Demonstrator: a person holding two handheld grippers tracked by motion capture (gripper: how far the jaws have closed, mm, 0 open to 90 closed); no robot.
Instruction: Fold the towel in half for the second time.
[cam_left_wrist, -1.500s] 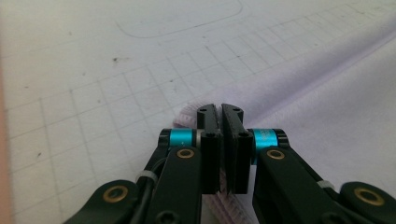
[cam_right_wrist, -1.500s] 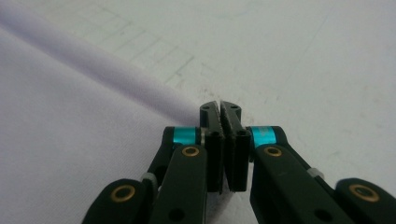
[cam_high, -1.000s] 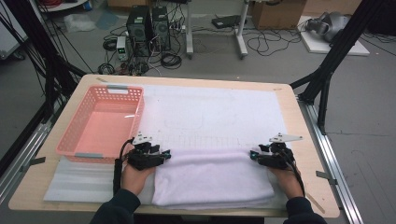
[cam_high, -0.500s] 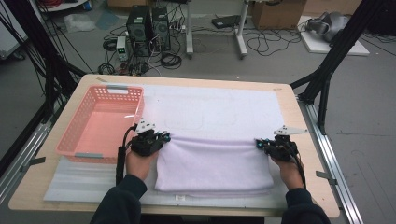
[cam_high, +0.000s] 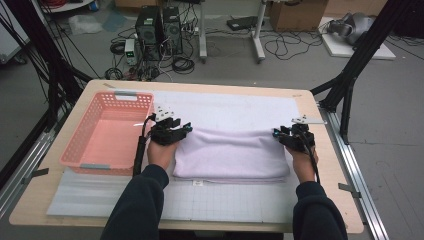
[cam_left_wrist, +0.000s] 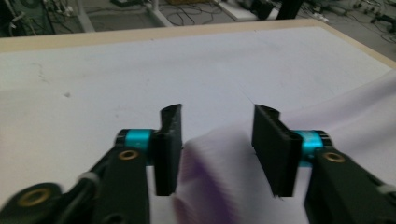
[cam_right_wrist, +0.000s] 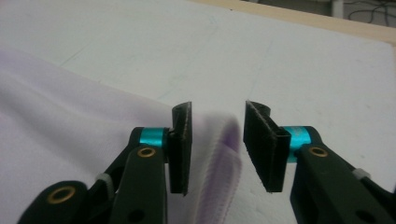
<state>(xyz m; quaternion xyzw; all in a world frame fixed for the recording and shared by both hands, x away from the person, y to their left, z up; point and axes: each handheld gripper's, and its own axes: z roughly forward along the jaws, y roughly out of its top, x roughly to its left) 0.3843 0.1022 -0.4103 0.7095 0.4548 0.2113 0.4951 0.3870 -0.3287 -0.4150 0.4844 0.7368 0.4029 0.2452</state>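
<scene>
The light is even and soft, with only weak shadows beside the towel (cam_high: 232, 150). The high view is a little grainy but sharp enough. In both gripper views the towel between the jaws is smeared by motion blur, and the counter (cam_left_wrist: 116, 42) far edge is soft.

I count: one folded lilac towel (cam_high: 232, 152), one pink plastic basket (cam_high: 107, 132), one white mat (cam_high: 235, 107), two handheld grippers, left gripper (cam_high: 172, 131), right gripper (cam_high: 292, 137).

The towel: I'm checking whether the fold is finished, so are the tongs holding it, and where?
Nothing is held: both tongs have just been opening, the towel's far corners lying loose between them.
</scene>
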